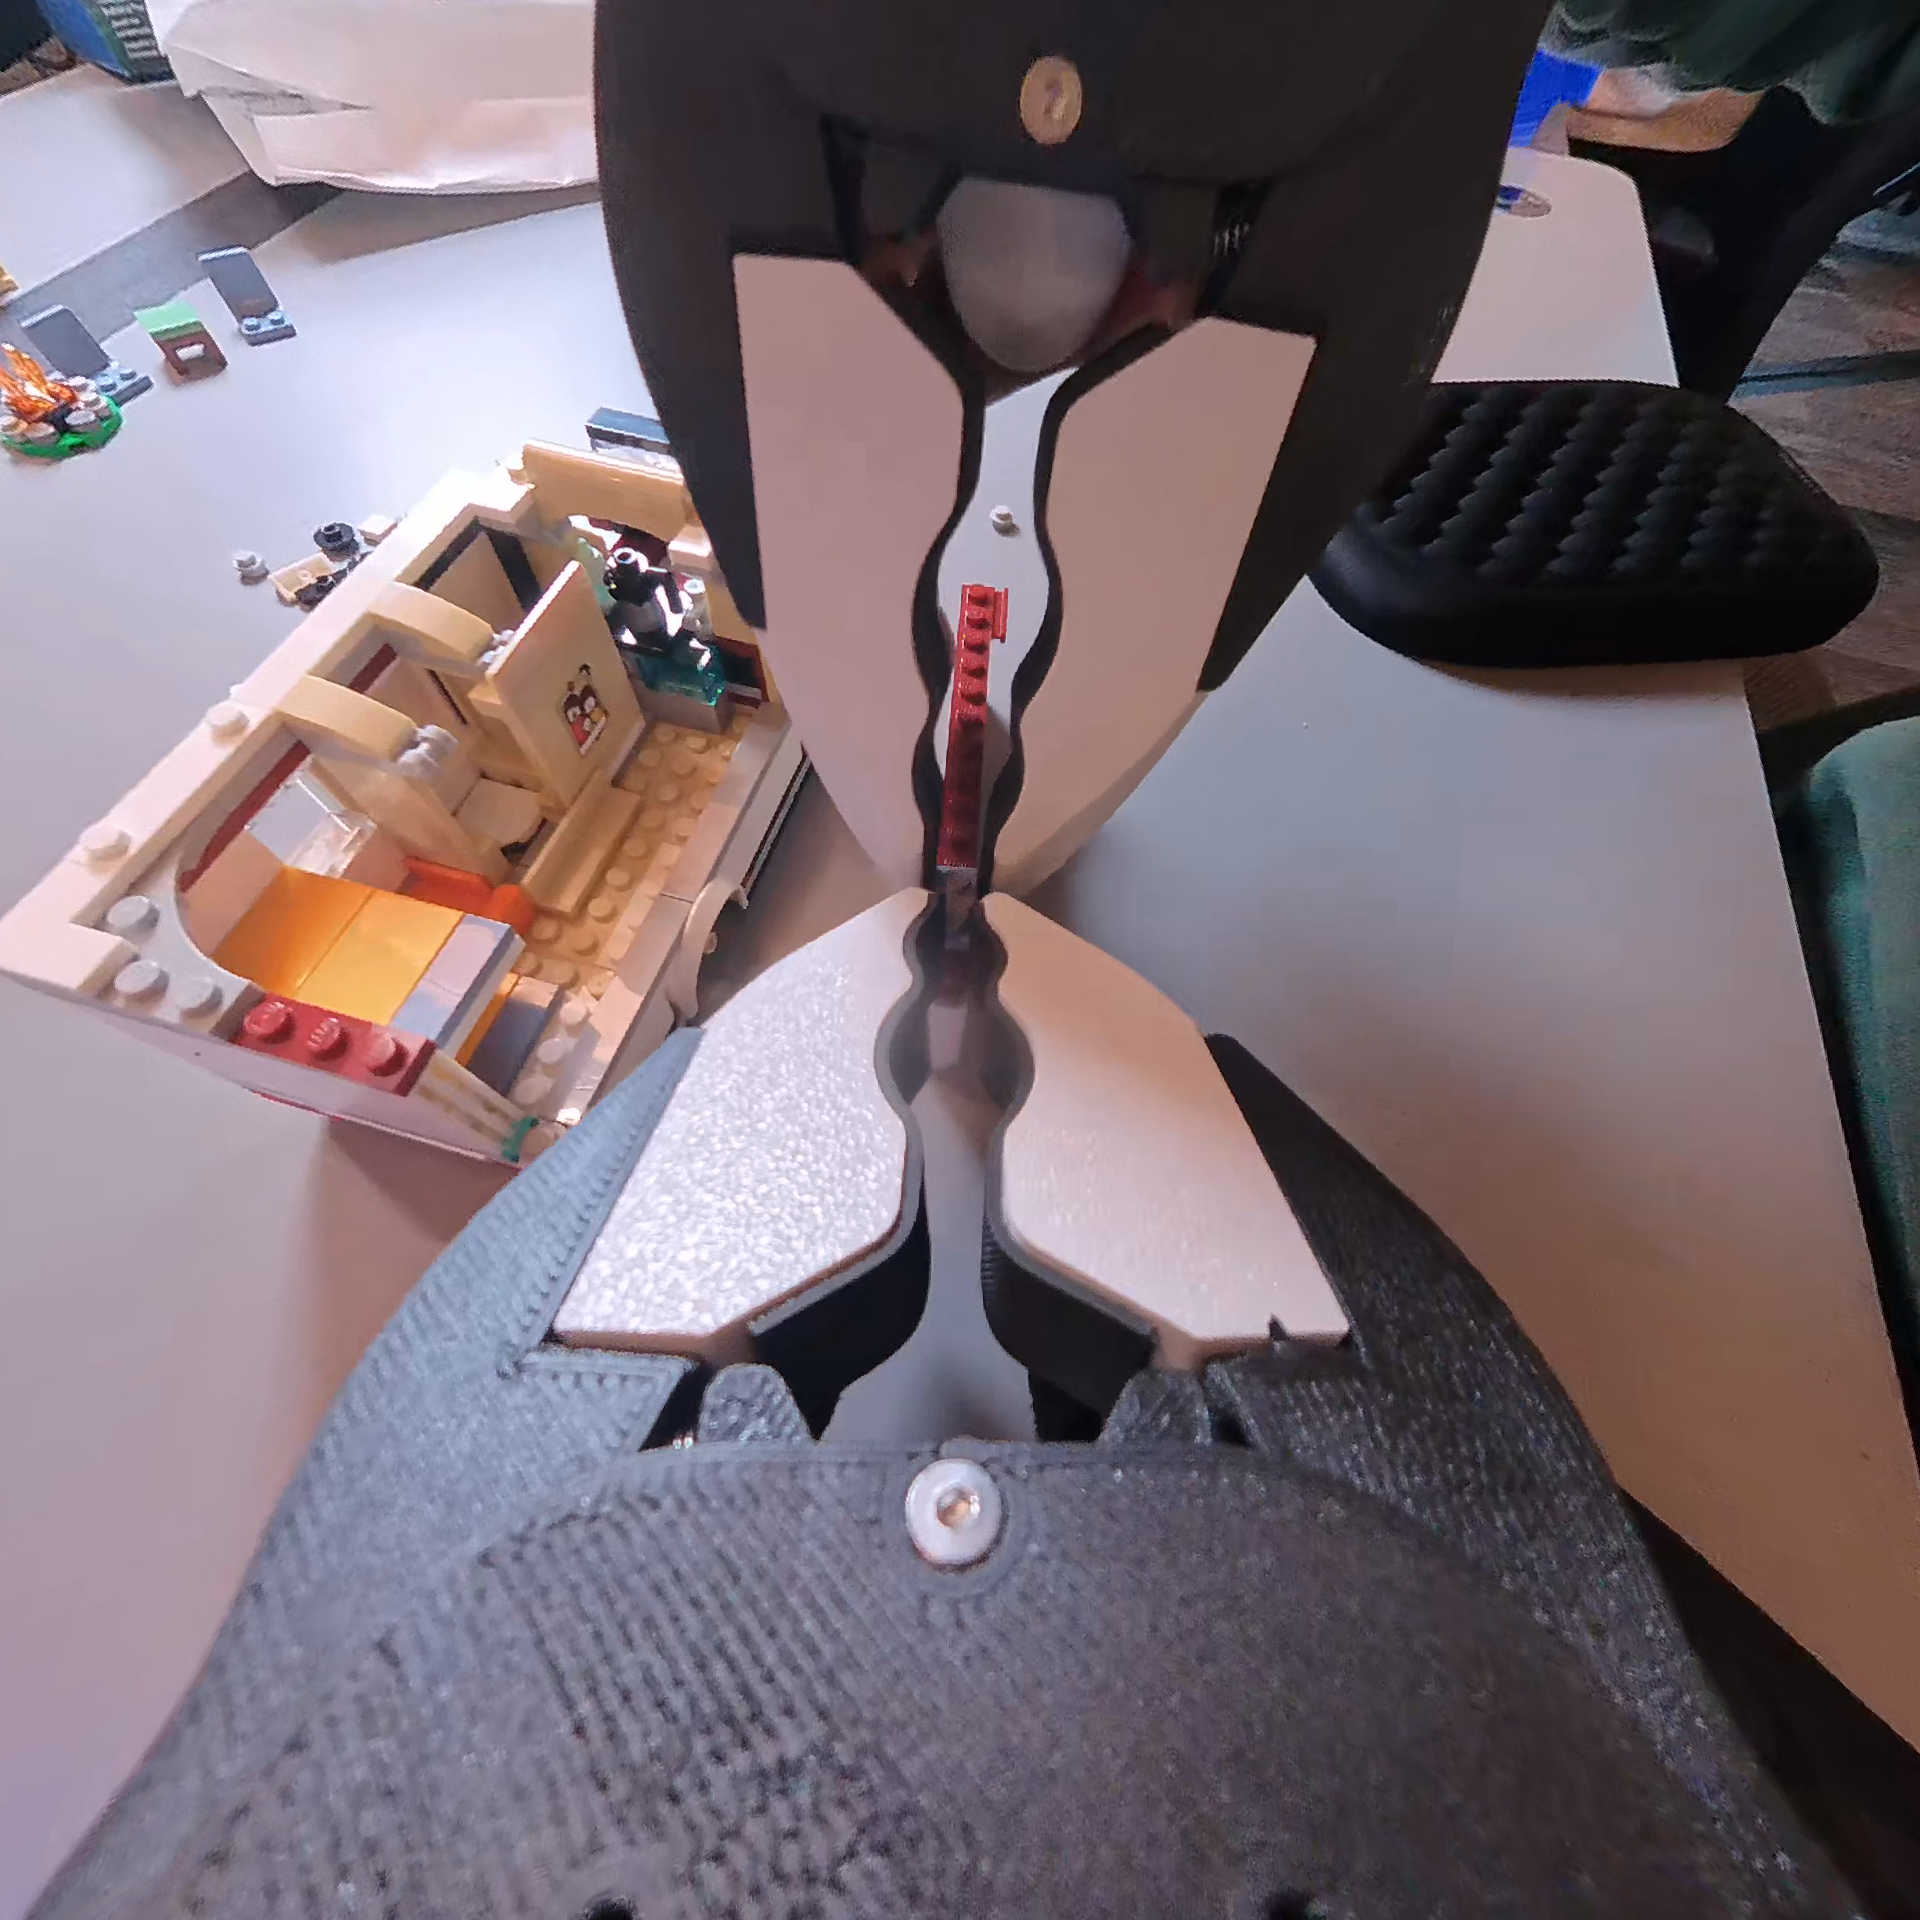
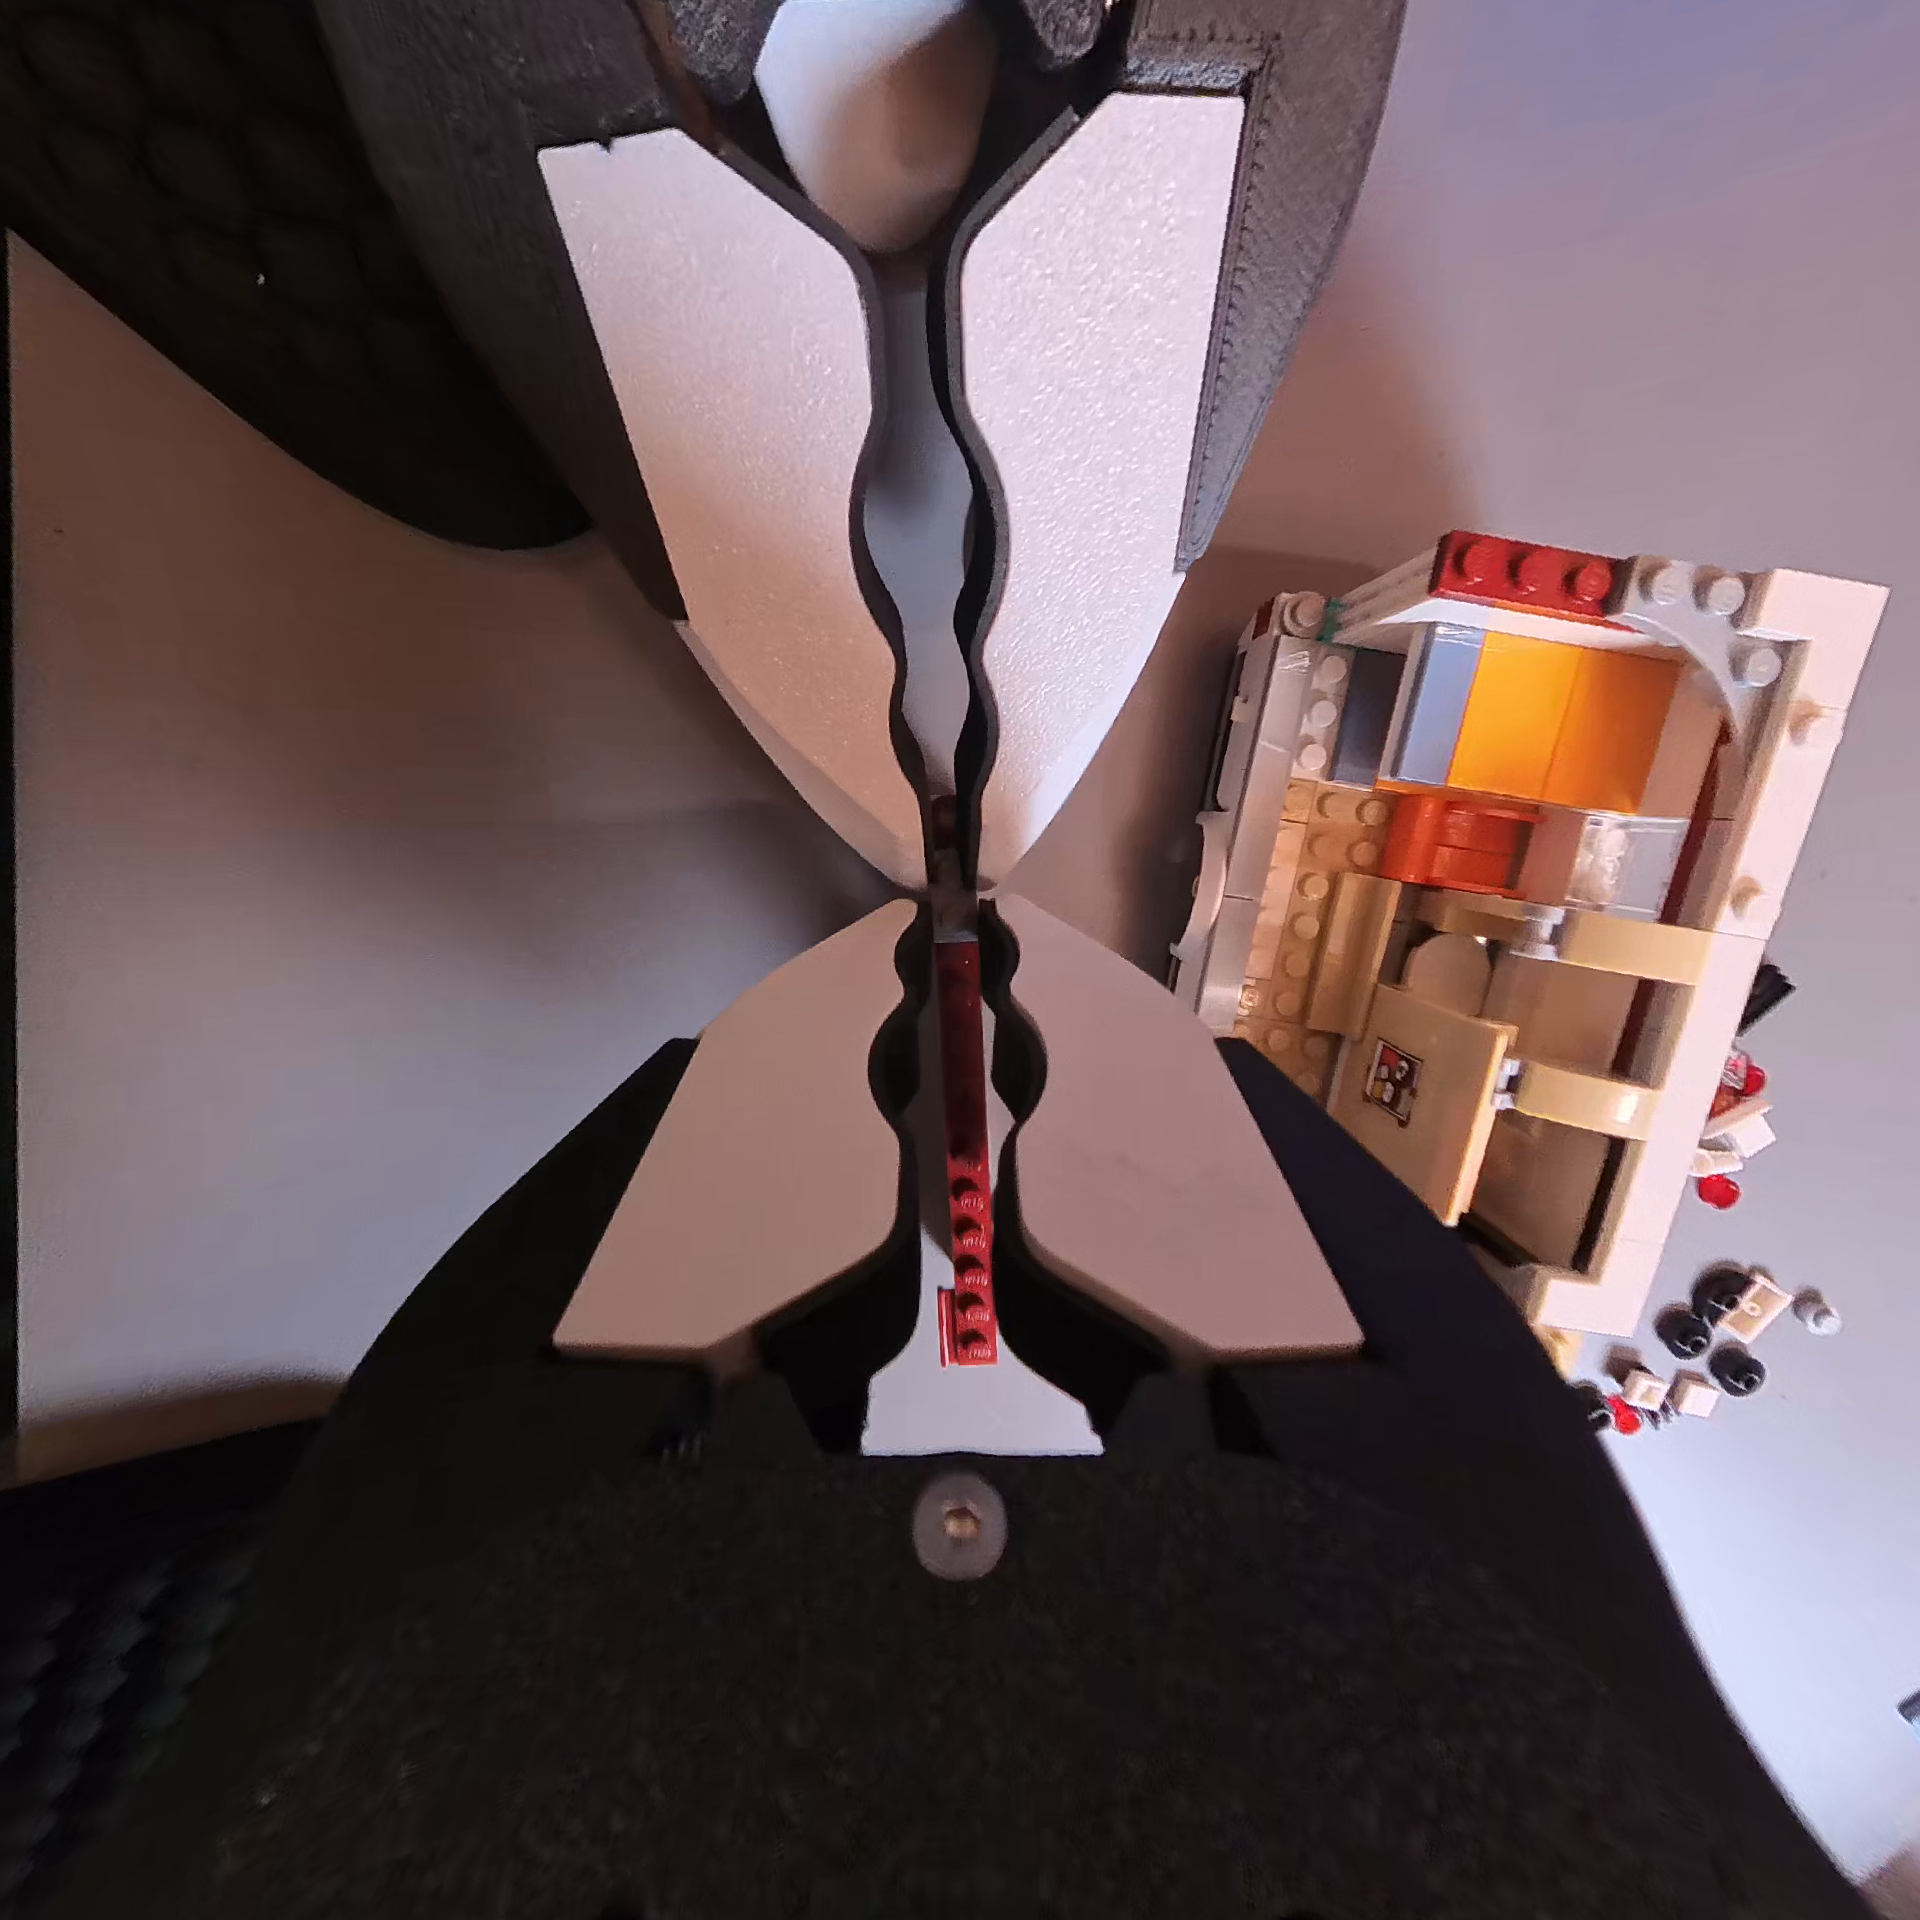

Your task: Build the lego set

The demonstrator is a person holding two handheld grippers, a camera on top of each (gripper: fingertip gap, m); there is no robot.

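Your left tool [image 1: 951, 920] and right tool [image 2: 951, 904] met tip to tip above the table [image 1: 1351, 935], each nearly closed and pinching an opposite end of one long red studded strip [image 1: 971, 727] that ran back between the right tool's fingers [image 2: 1143, 1143]. The open brick-built model [image 1: 416, 831] sat just to the left tool's left, loose small pieces [image 2: 1704, 1340] beyond it. By my judgement you were sharing the strip between both tools.
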